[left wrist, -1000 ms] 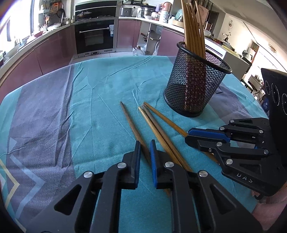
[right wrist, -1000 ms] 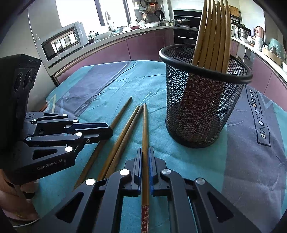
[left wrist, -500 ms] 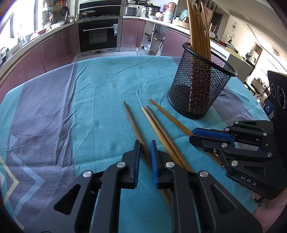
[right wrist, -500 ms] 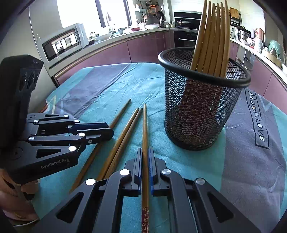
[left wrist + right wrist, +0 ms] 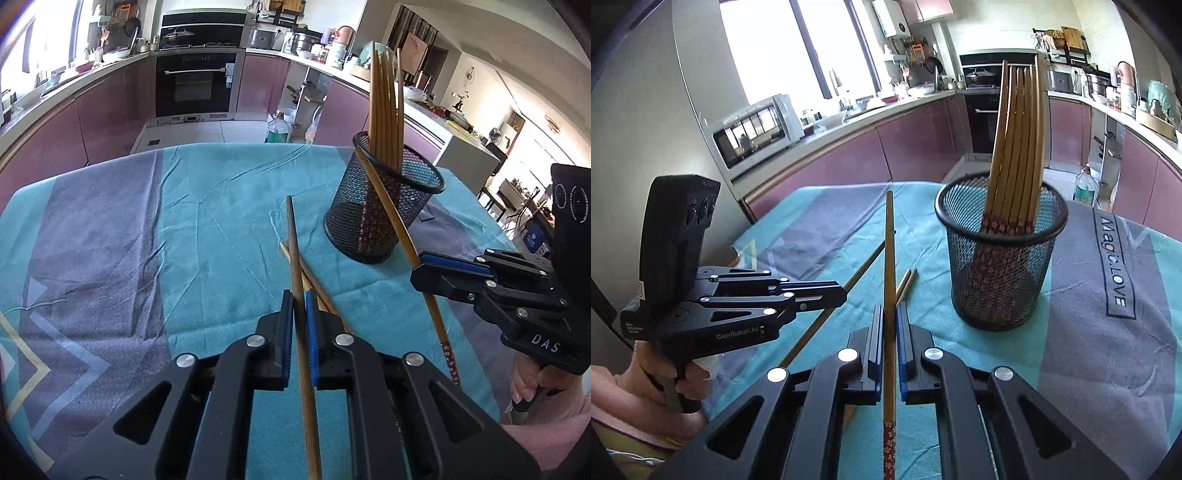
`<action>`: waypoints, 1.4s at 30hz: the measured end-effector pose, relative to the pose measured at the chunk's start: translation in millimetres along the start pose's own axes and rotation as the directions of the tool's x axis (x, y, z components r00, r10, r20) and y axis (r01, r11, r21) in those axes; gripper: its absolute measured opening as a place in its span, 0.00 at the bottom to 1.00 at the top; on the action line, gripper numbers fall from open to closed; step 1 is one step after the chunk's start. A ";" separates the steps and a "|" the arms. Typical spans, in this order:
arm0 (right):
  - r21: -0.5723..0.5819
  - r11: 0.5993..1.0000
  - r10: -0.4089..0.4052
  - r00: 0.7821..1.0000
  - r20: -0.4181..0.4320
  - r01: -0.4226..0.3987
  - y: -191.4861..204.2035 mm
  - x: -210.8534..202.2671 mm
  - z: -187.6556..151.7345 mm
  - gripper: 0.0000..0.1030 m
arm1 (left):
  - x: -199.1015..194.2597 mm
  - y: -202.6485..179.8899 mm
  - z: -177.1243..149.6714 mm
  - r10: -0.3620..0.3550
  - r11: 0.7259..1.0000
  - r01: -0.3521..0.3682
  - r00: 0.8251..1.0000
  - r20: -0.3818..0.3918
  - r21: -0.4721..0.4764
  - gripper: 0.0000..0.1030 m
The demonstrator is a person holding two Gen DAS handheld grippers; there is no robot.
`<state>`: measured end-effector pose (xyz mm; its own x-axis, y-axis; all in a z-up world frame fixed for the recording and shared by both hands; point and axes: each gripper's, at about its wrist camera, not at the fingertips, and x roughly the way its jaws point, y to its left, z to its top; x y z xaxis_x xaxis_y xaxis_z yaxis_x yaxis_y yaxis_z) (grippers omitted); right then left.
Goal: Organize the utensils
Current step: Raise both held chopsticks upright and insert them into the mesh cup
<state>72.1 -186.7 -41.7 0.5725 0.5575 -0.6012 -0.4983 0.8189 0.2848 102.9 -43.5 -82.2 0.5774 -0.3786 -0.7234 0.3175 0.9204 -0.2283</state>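
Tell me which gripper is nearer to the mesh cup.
Right. The right gripper sits beside the mesh cup, its chopstick angled across the cup's side. The left gripper holds its chopstick farther back.

A black built-in oven [image 5: 195,83] sits among mauve cabinets [image 5: 849,155], a white microwave [image 5: 757,129] nearby.

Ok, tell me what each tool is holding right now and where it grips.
The left tool grips one chopstick around mid-shaft. The right tool grips another chopstick on the plain wood, just above its patterned end.
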 end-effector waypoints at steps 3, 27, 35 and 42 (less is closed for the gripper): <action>0.008 1.000 0.010 0.999 0.038 -0.011 -2.6 -13.7 4.9 0.05 | -14.6 -4.0 4.8 -0.036 0.999 0.035 0.999 0.033 0.006 0.07; 0.016 1.000 0.010 0.967 0.255 -0.015 -15.0 -84.8 35.1 0.05 | -116.6 -23.8 55.0 -0.222 0.975 0.212 0.932 0.286 0.066 0.07; -0.013 1.000 -0.011 0.954 0.299 0.015 -14.8 -94.5 53.9 0.05 | -122.8 -34.3 79.5 -0.234 0.972 0.217 0.917 0.324 0.089 0.07; -0.030 0.999 -0.029 0.933 0.359 0.043 -21.0 -104.1 77.4 0.05 | -133.6 -45.4 104.8 -0.234 0.972 0.206 0.901 0.366 0.116 0.07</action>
<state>73.4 -251.4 72.7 0.7825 0.5452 -0.3008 -0.4926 0.8375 0.2366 90.2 -45.0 93.1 0.7210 -0.5925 -0.3594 0.5144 0.8051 -0.2954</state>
